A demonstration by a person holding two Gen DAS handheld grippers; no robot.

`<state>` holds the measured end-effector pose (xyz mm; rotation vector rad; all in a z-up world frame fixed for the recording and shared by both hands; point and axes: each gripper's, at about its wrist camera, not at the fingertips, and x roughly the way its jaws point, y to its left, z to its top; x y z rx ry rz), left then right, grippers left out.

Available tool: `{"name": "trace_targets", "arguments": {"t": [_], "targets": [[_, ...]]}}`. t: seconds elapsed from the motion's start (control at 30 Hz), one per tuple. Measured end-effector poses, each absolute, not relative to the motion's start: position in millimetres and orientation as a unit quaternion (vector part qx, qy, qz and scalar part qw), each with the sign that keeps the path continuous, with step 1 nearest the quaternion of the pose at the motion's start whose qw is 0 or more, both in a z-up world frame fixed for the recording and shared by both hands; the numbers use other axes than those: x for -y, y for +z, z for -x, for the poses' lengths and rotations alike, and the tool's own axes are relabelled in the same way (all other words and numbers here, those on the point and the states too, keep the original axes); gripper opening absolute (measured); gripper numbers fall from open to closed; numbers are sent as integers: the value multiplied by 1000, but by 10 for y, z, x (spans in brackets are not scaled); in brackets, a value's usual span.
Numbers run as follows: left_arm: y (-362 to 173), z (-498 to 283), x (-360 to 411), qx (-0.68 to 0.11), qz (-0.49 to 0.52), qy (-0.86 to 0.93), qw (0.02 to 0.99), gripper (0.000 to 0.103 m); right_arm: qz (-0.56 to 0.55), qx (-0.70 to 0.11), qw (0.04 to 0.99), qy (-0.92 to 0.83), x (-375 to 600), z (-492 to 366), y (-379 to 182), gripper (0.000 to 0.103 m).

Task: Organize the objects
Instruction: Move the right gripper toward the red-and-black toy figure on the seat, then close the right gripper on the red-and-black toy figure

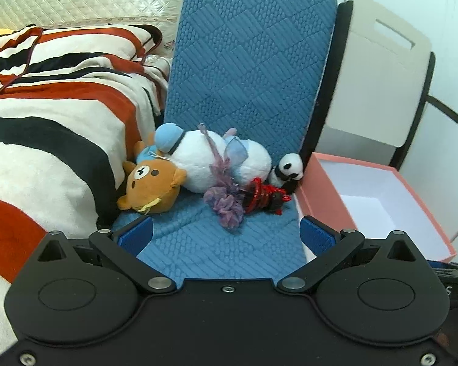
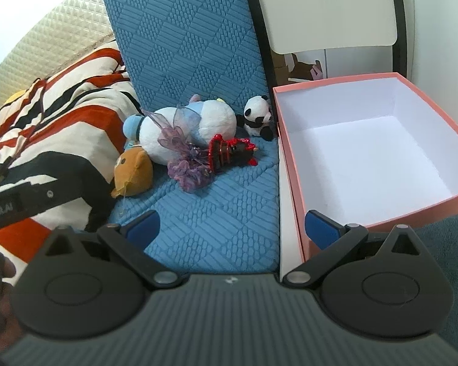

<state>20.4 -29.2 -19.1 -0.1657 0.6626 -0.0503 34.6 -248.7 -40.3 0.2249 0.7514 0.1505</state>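
On blue mat [image 1: 229, 244]: bear [image 1: 151, 187], white plush [image 1: 216, 160], panda [image 1: 287, 169], red ornament [image 1: 264, 196]. Pink box [image 2: 378, 152] beside, empty. My left gripper [image 1: 226, 236] and right gripper [image 2: 232, 227]: both spread apart, holding nothing.

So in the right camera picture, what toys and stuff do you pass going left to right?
Striped blanket → brown bear → purple ribbon bundle → panda → pink box.

Left tool [image 1: 226, 236], right tool [image 2: 233, 228]: black linkage bodies, blue pads, silver pivot screws.
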Motion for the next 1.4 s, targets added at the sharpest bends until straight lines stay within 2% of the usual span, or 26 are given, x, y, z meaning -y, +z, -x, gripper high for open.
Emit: {"name": "trace_targets", "arguments": {"t": [0.3, 0.4, 0.57, 0.77, 0.9, 1.0, 1.17, 1.4], "targets": [[-367, -506, 254, -339, 94, -36, 935, 102, -103, -351, 926, 88, 2438, -558, -557, 102], [-428, -635, 281, -343, 78, -24, 936, 102, -108, -357, 922, 102, 2420, -688, -656, 97], [-553, -878, 243, -352, 82, -18, 932, 102, -95, -357, 924, 100, 2322, -893, -750, 80], [-682, -1176, 198, -359, 82, -14, 930, 100, -91, -337, 930, 112, 2220, -1090, -785, 73], [-772, -1385, 163, -360, 87, -16, 929, 100, -67, -327, 936, 112, 2121, -1265, -808, 73], [-883, -1530, 126, -369, 98, -12, 924, 98, -57, -334, 935, 108, 2071, -1427, -858, 67], [-1066, -1770, 71, -394, 113, -21, 912, 93, -46, -338, 933, 113, 1990, -1616, -930, 66], [-1252, -2086, 37, -411, 124, -13, 903, 93, -43, -339, 932, 119, 1923, -1893, -1010, 66]]}}
